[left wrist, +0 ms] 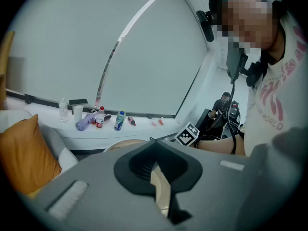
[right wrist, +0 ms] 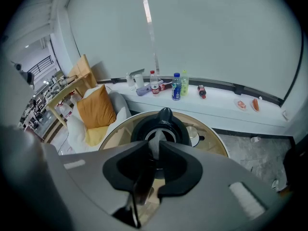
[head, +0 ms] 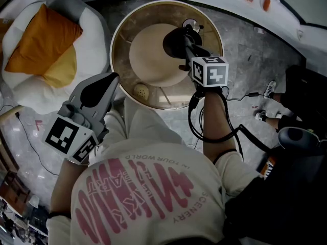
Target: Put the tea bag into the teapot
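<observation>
A black teapot (head: pixel 171 44) stands near the far right of the round glass-rimmed table (head: pixel 118 40). My right gripper (head: pixel 180 38) reaches right over it. In the right gripper view the teapot (right wrist: pixel 165 119) lies just beyond the jaws, its mouth uncovered. A pale tea bag (right wrist: pixel 155 150) shows in the gap between the right gripper (right wrist: pixel 154 144) tips, above that mouth. The jaws stand a little apart and I see no squeeze on the bag. My left gripper (head: pixel 108 80) hovers off the table's near-left edge, tips together, with nothing in them (left wrist: pixel 155 163).
A clear glass piece (head: pixel 191 24) sits beside the teapot, seen pale with a dark knob in the right gripper view (right wrist: pixel 193 134). A small beige round thing (head: pixel 141 91) lies near the front rim. An orange cushion (head: pixel 43 42) rests on a white seat. Bottles (right wrist: pixel 176 86) line the sill.
</observation>
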Motion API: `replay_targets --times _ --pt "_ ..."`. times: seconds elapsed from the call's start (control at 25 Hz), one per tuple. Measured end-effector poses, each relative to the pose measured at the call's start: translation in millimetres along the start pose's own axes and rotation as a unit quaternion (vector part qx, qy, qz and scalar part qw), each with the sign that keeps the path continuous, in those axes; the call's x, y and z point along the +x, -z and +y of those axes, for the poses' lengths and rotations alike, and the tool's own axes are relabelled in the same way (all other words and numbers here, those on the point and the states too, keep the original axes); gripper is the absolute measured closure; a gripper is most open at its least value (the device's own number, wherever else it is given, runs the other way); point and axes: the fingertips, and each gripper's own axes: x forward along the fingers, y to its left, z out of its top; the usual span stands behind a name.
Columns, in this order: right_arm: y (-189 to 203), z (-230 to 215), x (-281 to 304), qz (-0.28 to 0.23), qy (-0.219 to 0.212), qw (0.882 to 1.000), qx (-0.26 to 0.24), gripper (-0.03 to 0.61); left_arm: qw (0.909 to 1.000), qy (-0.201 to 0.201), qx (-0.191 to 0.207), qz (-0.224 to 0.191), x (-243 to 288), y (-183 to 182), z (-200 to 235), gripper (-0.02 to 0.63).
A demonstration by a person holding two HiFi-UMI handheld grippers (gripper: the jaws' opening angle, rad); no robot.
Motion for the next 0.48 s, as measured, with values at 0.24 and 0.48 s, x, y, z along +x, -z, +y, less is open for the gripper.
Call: replay_targets --times 0.24,0.48 --pt "-1.5 -0.6 2.7 -0.008 -0.002 1.0 0.0 0.474 1.0 -0.001 0.0 0.0 -1.0 0.0 0.7 0.598" --pt "-2.9 1.4 0.7 -0.001 0.008 1.0 -0.01 0.465 1.0 -0.002 0.0 -0.003 -4.5 -1.1 3.3 0.598"
